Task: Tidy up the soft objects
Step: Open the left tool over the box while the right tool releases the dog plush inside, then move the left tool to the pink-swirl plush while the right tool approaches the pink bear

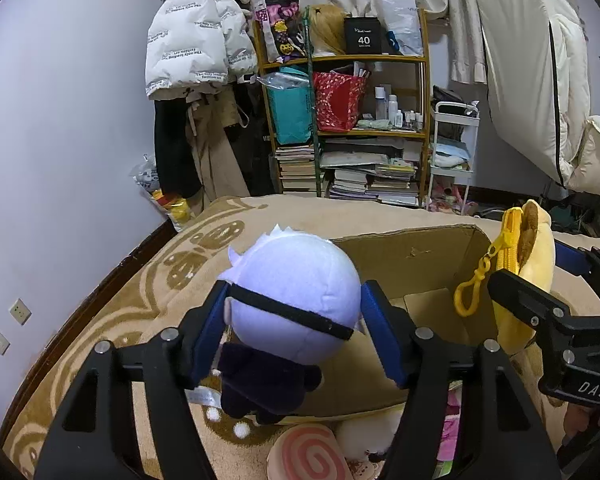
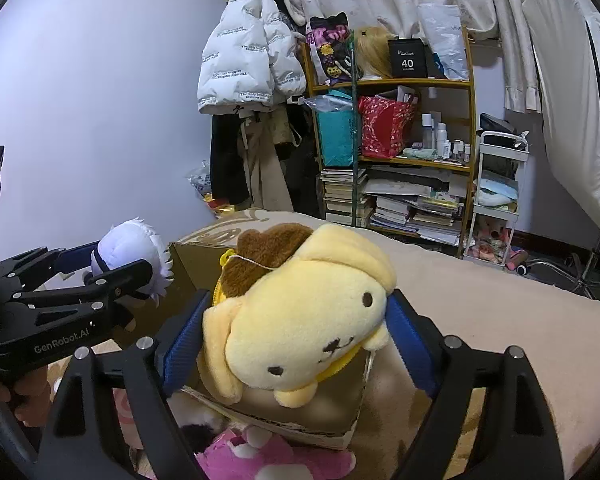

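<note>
Over the cardboard box (image 1: 412, 264) on the bed, my left gripper (image 1: 294, 320) clamps a white-haired doll (image 1: 296, 284) (blindfolded); my right gripper (image 2: 300, 328) squeezes a yellow dog plush (image 2: 300, 320).

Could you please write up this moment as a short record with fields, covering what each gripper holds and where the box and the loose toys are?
left gripper: shut on white-haired doll, held by its head above the box's near edge
right gripper: shut on yellow dog plush, held over the box
cardboard box: open, on the patterned blanket
box contents: not visible from these views
loose toys: pink swirl plush and pink plush lying beside the box, near side
background: shelf with books and bags
</note>
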A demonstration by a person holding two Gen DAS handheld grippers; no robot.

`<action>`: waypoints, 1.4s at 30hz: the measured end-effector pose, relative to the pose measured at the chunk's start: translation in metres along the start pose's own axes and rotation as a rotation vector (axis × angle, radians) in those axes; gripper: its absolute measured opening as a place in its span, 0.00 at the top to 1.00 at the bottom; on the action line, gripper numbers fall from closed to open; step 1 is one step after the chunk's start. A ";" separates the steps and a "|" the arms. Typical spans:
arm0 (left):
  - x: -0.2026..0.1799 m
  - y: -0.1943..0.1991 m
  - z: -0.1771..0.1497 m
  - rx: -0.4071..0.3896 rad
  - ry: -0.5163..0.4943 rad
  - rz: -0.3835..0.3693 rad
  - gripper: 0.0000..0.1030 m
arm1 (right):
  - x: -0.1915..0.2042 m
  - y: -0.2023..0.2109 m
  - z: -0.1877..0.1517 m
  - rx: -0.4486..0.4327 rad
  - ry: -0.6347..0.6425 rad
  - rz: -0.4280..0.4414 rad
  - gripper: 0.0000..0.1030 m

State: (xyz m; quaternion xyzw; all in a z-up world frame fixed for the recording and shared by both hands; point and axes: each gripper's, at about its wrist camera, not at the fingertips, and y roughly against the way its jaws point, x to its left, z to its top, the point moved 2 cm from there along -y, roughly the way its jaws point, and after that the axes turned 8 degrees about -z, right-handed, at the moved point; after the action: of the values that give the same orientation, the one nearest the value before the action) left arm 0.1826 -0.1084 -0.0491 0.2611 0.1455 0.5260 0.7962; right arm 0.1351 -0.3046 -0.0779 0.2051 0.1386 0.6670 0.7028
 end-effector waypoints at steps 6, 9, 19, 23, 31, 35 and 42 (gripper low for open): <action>0.000 -0.002 0.000 0.001 0.005 0.014 0.21 | 0.000 -0.003 -0.002 0.016 -0.007 0.017 0.07; 0.002 -0.002 -0.001 0.008 0.009 0.020 0.17 | -0.001 -0.002 -0.001 0.008 -0.013 0.024 0.03; 0.009 0.009 -0.004 0.049 0.010 0.059 0.12 | -0.001 0.011 0.003 -0.002 -0.031 0.030 0.00; 0.011 0.022 -0.006 0.050 0.008 0.066 0.10 | -0.001 0.018 0.003 0.005 -0.037 0.030 0.00; 0.019 0.048 -0.014 0.095 0.037 0.084 0.07 | 0.003 0.037 -0.004 0.035 -0.051 0.017 0.00; 0.024 0.061 -0.019 0.117 0.059 0.090 0.06 | 0.002 0.046 -0.007 0.055 -0.072 0.017 0.00; 0.029 0.078 -0.034 0.162 0.093 0.094 0.06 | -0.001 0.058 -0.017 0.107 -0.120 0.033 0.00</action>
State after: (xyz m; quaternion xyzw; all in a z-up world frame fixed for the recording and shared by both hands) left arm 0.1177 -0.0487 -0.0310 0.3065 0.2122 0.5610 0.7391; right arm 0.0759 -0.3026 -0.0650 0.2842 0.1282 0.6568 0.6866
